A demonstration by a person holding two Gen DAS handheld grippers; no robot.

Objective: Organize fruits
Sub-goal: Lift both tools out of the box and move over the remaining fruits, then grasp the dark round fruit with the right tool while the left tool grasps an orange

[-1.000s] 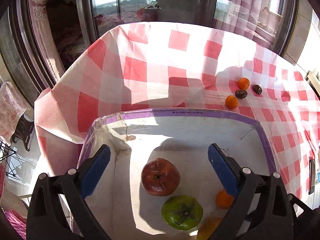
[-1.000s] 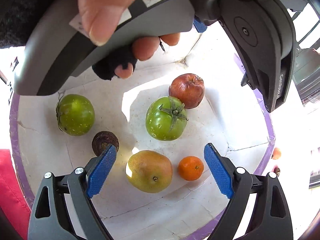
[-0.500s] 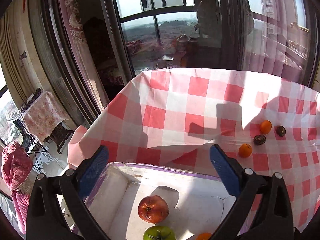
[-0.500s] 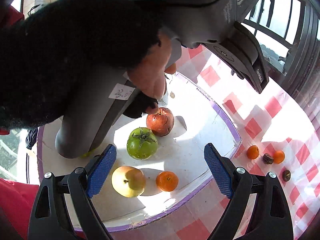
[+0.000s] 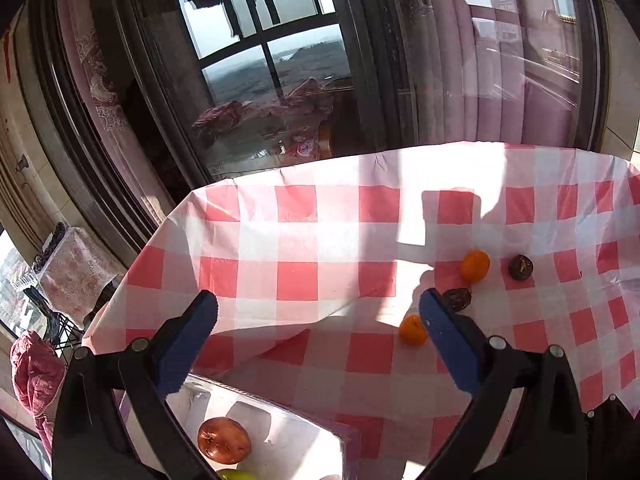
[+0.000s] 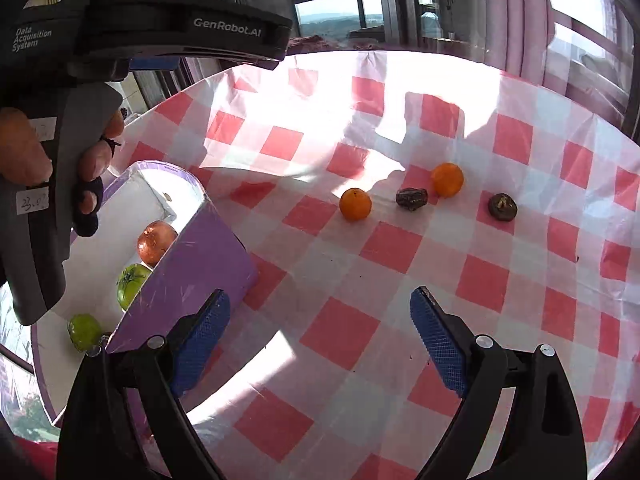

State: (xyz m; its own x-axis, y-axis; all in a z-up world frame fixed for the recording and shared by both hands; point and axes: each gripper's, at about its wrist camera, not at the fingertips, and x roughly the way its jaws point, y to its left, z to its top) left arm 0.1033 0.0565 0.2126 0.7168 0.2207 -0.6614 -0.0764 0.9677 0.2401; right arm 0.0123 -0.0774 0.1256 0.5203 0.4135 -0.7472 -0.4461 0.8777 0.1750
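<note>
Four small fruits lie in a loose row on the red-and-white checked tablecloth: a near orange, a dark wrinkled fruit just beside it, a far orange, and another dark fruit apart to the right. The purple-edged box at the left holds a red fruit and two green tomatoes. The right gripper is wide open and holds nothing. The left gripper is also wide open and empty, above the box.
</note>
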